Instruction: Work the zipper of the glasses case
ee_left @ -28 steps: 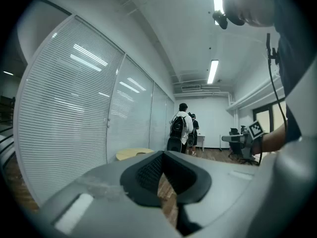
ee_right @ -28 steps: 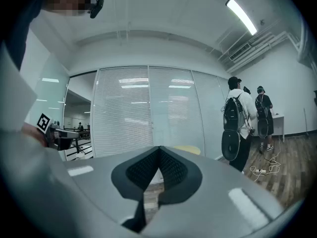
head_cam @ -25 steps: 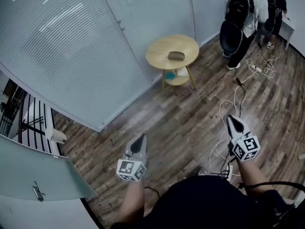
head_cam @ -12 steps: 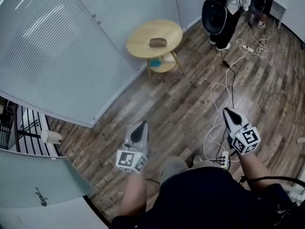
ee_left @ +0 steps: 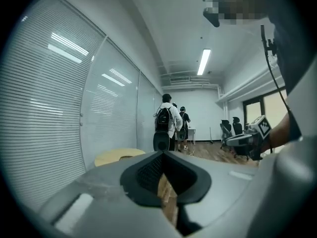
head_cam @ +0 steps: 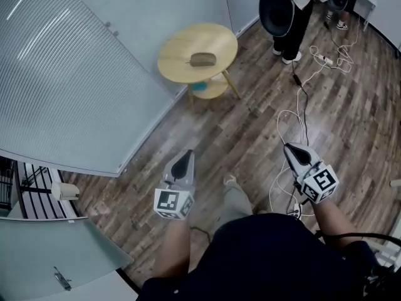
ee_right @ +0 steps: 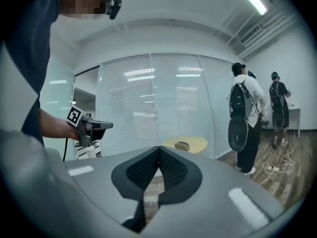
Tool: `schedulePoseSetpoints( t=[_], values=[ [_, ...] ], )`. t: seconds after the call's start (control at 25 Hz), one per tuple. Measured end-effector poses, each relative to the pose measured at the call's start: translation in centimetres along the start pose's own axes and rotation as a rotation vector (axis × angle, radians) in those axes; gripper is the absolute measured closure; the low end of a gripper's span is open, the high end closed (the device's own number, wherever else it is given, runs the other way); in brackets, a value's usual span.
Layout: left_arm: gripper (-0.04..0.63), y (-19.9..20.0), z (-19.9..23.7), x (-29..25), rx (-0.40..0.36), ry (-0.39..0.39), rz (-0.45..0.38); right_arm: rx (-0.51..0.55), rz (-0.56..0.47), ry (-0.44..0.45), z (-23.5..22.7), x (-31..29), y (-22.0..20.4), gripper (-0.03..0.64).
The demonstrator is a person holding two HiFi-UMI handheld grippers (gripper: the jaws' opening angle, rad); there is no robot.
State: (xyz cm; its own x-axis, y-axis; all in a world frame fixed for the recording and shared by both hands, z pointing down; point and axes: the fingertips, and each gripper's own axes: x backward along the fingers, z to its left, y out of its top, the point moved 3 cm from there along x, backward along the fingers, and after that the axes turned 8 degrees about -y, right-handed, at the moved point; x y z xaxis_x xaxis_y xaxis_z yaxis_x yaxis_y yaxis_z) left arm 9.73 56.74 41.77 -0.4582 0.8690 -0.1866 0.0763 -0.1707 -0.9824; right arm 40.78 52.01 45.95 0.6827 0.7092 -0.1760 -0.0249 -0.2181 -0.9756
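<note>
Head view: left gripper (head_cam: 188,154) and right gripper (head_cam: 288,148) both squeezed closed, empty; glasses case (head_cam: 203,59) on table (head_cam: 175,55), 12 o'clock.

Office interior, glass partition walls (head_cam: 69,86) with horizontal blinds, wood-plank floor (head_cam: 250,143), ceiling strip light (ee_left: 203,62), swivel chairs (ee_left: 233,129), trailing power cables (head_cam: 294,121)

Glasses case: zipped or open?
Cannot tell: brown oval glasses case on round pale wooden table is too distant to show its zipper.
</note>
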Motion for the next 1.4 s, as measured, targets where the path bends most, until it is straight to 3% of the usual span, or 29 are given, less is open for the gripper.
schedulePoseSetpoints(
  t=[0.28,0.4,0.56,0.8,1.08,1.4],
  values=[
    [0.592,4.1,15.1,-7.9,0.001,-0.048,-0.026,-0.053,0.018,-0.119,-4.7,-13.9,3.7,0.611],
    [0.594,5.7,20.2,-11.1,-0.002,-0.106,-0.059,-0.077,0.028,-0.161,-6.5,-19.2,3.7,0.611],
    [0.594,6.4,26.6,-15.3,0.004,-0.118,-0.064,-0.119,0.027,-0.201,-8.2,-25.7,4.1,0.611],
    [0.594,5.9,33.8,-20.5,0.032,-0.073,-0.058,-0.064,0.050,-0.136,-9.7,-36.3,5.6,0.611],
    [0.594,7.9,41.7,-28.4,0.049,-0.031,-0.061,-0.052,0.080,-0.068,-16.7,-49.5,7.5,0.611],
    [0.594,8.7,49.6,-38.3,0.080,0.023,-0.027,0.057,0.104,0.112,-20.2,-62.7,11.5,0.610]
  ],
)
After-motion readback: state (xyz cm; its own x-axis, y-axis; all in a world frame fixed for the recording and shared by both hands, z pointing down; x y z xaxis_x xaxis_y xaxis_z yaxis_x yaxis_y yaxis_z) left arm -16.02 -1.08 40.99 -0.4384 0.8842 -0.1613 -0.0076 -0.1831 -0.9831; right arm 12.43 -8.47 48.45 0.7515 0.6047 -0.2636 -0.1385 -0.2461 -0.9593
